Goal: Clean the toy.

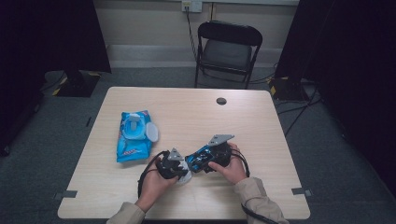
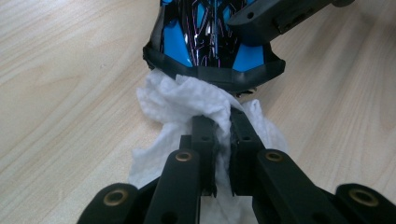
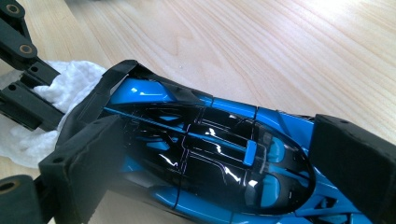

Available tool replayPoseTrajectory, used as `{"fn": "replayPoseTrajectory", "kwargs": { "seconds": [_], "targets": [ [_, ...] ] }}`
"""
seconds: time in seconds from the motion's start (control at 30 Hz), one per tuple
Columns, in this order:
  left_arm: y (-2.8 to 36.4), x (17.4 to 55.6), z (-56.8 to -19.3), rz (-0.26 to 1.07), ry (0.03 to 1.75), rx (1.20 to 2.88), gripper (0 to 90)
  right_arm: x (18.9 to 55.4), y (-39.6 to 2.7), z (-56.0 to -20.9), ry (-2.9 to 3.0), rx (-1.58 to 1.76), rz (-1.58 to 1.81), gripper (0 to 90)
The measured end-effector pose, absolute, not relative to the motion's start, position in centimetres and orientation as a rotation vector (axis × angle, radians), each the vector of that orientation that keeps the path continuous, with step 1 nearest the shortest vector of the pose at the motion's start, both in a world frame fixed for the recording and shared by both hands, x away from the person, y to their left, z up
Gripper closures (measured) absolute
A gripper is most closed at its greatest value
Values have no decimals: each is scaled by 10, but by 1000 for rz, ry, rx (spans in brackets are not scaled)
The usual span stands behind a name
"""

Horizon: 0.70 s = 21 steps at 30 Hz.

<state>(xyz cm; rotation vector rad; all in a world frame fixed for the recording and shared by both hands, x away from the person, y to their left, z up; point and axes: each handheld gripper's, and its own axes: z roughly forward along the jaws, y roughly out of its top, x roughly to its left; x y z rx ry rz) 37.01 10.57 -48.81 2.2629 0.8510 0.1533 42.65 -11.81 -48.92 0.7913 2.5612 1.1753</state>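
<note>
The right gripper (image 3: 215,163) is clamped across the body of a blue and black toy car (image 3: 205,154), one jaw on each flank, holding it just above the table (image 1: 187,102) near the person's edge. The left gripper (image 2: 218,126) has its jaws pinched together on a white wipe (image 2: 187,102), and the wad is pressed against the car's black end. A blue wipes pack (image 1: 133,135) lies to the left, well apart, its lid flipped open.

Step in hand, as judged: wiping the car, at one end. The glossy top appears not yet reached. The next move calls for a steady hold on the car while the wipe is drawn along the bodywork, with the pinch kept firm so the wad does not slip out.
</note>
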Motion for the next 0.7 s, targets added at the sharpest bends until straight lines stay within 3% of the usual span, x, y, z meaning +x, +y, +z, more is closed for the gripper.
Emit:
{"fn": "replayPoseTrajectory", "kwargs": {
  "seconds": [0.7],
  "targets": [
    [131, 395, -487, 234, 1007, 2236, 836, 426, -118, -489, 2557, 792, 1178, 32]
  ]
}}
